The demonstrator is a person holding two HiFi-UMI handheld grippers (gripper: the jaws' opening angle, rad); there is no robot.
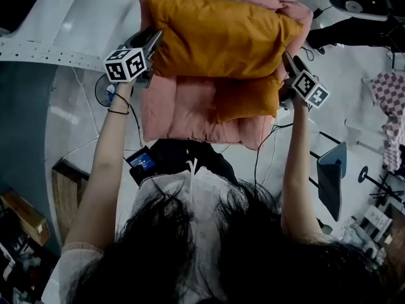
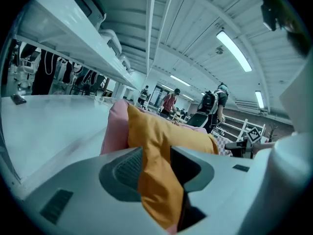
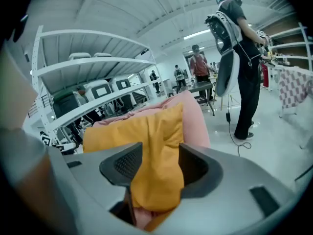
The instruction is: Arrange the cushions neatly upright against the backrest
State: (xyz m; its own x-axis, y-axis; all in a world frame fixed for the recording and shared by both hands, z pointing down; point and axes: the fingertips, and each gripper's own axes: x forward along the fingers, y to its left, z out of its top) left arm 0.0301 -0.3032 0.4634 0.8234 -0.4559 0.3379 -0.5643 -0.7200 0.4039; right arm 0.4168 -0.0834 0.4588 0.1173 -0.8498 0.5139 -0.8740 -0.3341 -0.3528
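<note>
- Left gripper (image 1: 154, 40) jaws stand parted, slack around one corner of the plump orange fabric cushion (image 1: 221, 37); right gripper (image 1: 286, 60) likewise at the opposite corner.
- Cushion lies atop pink quilted seat pad (image 1: 169, 114).
- Both forearms (image 1: 107, 151) stretch forward.

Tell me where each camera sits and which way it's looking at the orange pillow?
Head view: on the person's head, looking steeply down at the orange cushion lying on the pink cushion; hair, both arms, left gripper and right gripper show.
Left gripper view: on the left gripper, looking along its own jaws, a cushion corner between them, toward the right gripper.
Right gripper view: on the right gripper, facing the opposite way; another corner sits between its jaws.
Shared: all three see the orange cushion.
</note>
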